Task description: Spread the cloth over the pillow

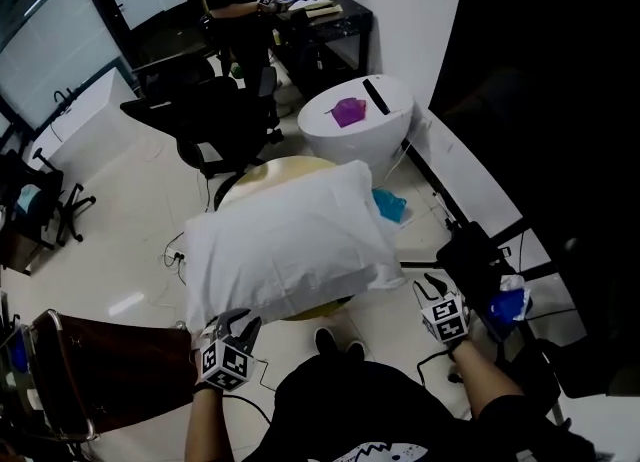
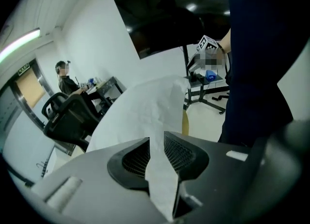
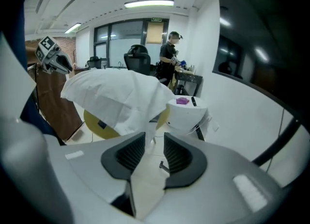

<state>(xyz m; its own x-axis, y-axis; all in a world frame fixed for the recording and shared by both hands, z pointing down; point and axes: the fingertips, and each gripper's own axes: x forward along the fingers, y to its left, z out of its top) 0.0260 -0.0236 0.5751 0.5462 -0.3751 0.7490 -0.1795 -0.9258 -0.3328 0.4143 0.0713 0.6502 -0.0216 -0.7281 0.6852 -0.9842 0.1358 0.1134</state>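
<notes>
My left gripper [image 1: 235, 322] and right gripper [image 1: 432, 285] both stand open, pressing nothing; the white cloth [image 1: 290, 240] looks light and limp, best pinched at its near corners

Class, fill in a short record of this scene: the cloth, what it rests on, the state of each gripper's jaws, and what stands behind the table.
Cloth: white, draped over a plump shape on the table
Table: round, yellow, rim showing past the cloth
Left gripper: jaws apart, a corner of the cloth running between them
Right gripper: jaws apart, a thin strip of the cloth between them, floor visible in the gap
Behind the table: white round stand with a purple thing on top
</notes>
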